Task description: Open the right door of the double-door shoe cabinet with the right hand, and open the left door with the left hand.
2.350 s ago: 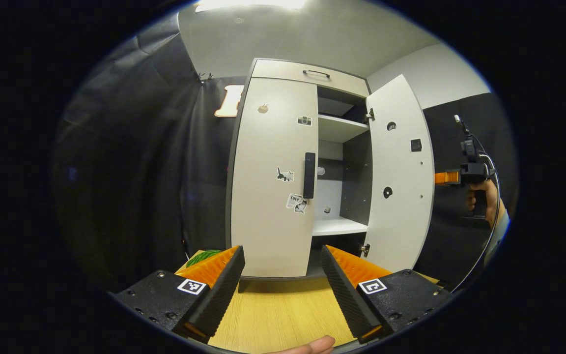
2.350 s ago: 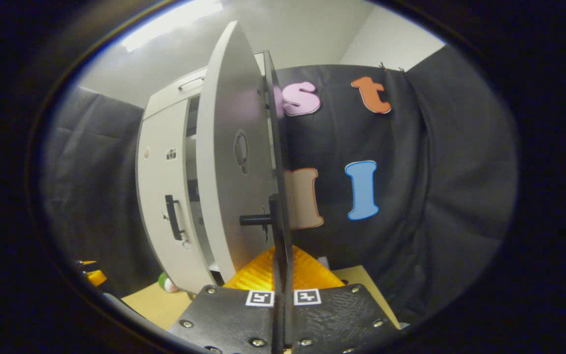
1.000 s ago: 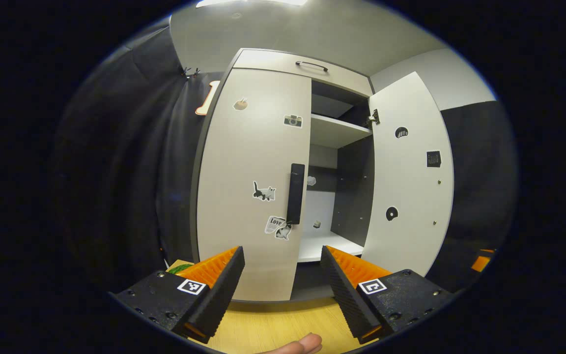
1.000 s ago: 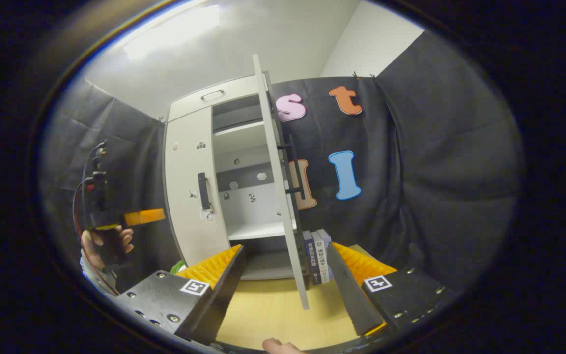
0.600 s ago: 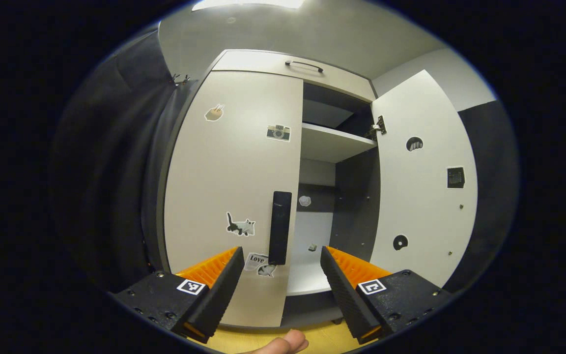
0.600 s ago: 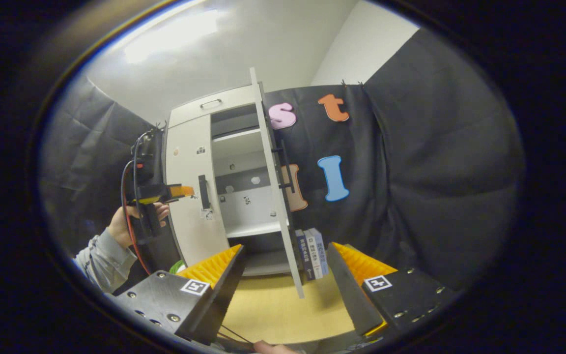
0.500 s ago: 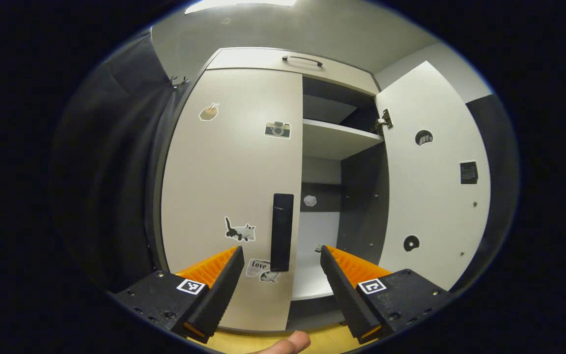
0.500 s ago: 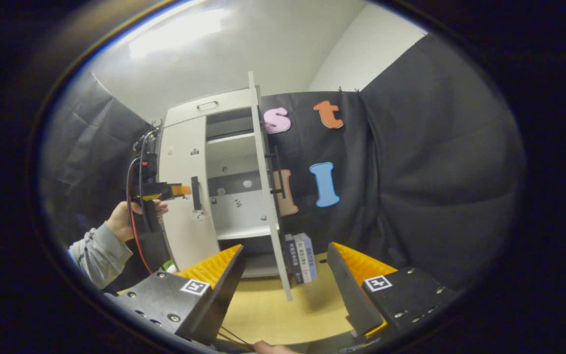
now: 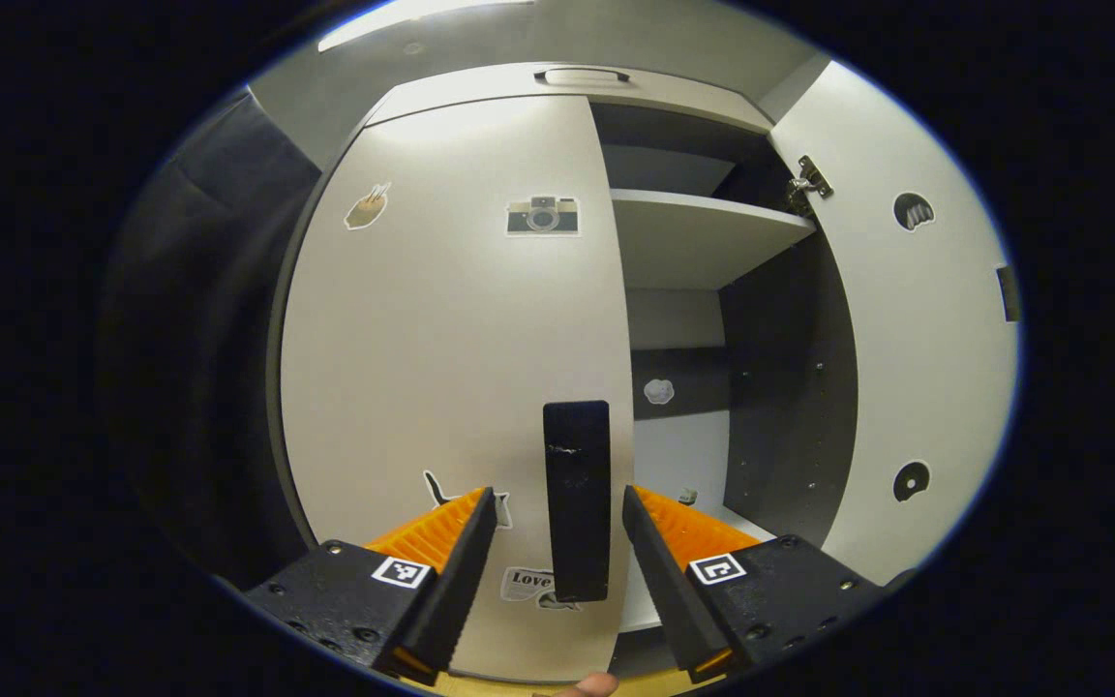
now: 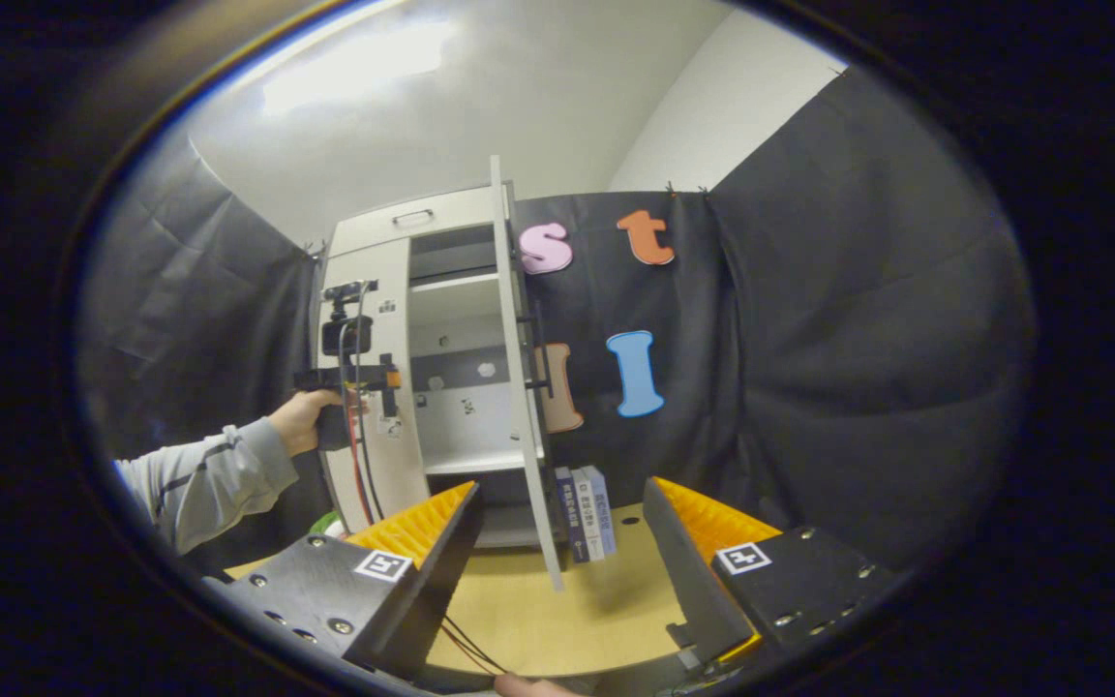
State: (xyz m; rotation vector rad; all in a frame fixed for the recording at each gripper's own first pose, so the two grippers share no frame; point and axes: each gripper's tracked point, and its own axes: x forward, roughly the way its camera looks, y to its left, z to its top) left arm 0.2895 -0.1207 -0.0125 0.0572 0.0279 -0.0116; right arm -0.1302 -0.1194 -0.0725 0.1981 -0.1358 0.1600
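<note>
- Handle of the left door stands upright between your left tool fingers, which gape wide, not yet touching it.
- Take it mid-bar; it looks rigid and smooth, so clamp squarely.
- Expect a light, stiff panel swinging on hinges at its left edge; pull in an arc.
- The right door stands open; your right tool hangs wide apart, empty, over the table.

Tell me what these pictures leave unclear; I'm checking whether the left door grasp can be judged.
- Left gripper view: whether the fingers touch the left door handle; gaps show on both sides.
- Left gripper view: the cat sticker, partly covered by a finger.
- Right gripper view: left gripper, too small to read its jaws.
- Right gripper view: book spines, too small.
</note>
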